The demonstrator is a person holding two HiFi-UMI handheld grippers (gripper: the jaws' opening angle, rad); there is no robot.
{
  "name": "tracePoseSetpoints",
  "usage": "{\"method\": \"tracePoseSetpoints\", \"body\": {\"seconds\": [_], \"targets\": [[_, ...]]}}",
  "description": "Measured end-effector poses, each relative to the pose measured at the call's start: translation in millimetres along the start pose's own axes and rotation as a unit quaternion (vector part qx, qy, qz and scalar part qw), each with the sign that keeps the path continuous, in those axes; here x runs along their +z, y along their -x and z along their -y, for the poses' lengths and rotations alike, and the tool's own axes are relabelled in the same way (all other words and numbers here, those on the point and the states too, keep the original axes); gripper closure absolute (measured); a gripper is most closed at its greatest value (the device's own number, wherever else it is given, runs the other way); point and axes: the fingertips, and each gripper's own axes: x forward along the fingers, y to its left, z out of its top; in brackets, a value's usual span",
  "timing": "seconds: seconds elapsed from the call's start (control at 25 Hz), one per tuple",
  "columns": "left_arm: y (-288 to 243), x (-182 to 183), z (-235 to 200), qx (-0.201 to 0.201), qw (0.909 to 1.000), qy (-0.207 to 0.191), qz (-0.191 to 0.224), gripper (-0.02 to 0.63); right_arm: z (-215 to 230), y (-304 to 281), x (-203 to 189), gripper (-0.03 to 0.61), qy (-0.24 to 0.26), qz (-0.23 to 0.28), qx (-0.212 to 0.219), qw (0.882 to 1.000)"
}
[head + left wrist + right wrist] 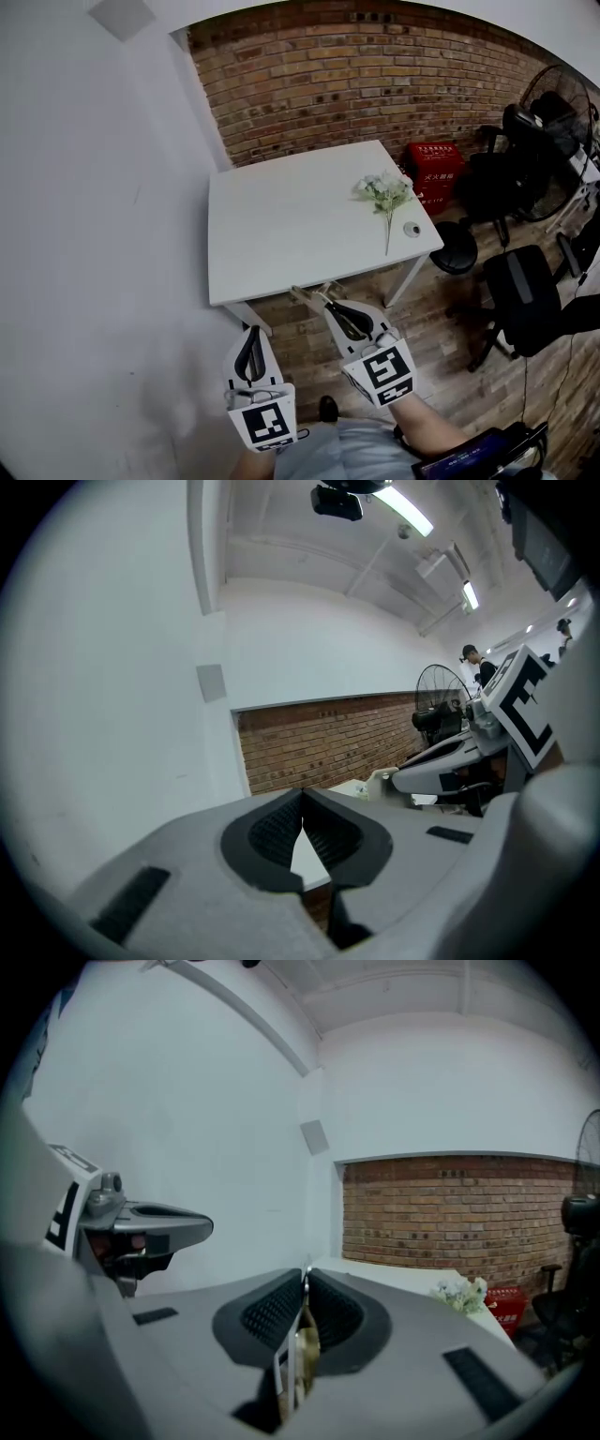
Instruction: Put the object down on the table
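My right gripper (328, 303) hangs just short of the white table's (281, 234) near edge. It is shut on a thin, flat, pale object (307, 294) that sticks out past the fingertips toward the table. In the right gripper view the object (292, 1354) stands edge-on between the ribbed pads. My left gripper (251, 331) is beside it on the left, a little further back. Its pads meet at the tip (302, 797) with nothing between them. Both grippers are held over the floor, apart from the table.
A bunch of white flowers (384, 192) and a small round piece (412, 229) lie on the table's right side. A white wall runs along the left, brick wall behind. At the right stand a red crate (433, 169), black chairs (525, 291), a stool (457, 251) and a fan (558, 103).
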Motion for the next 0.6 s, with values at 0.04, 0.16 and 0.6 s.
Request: {"method": "tracePoseSetpoints", "body": {"seconds": [0.04,0.16,0.6], "targets": [[-5.6,1.3,-4.6,-0.002,1.0000,-0.007,0.006,0.604,1.4,-5.8,3.7,0.545,0.001,0.003,-0.002,1.000],[-19.8,4.3,-13.3,-0.007,0.9999,-0.001,0.009,0.604,4.8,-21.8,12.1,0.545,0.001,0.012,-0.008,1.000],[-55.8,-9.2,-28.6,-0.028,0.9996,-0.003,0.005,0.604,13.6,-53.5,21.4,0.545,0.005,0.018,-0.024,1.000]]}}
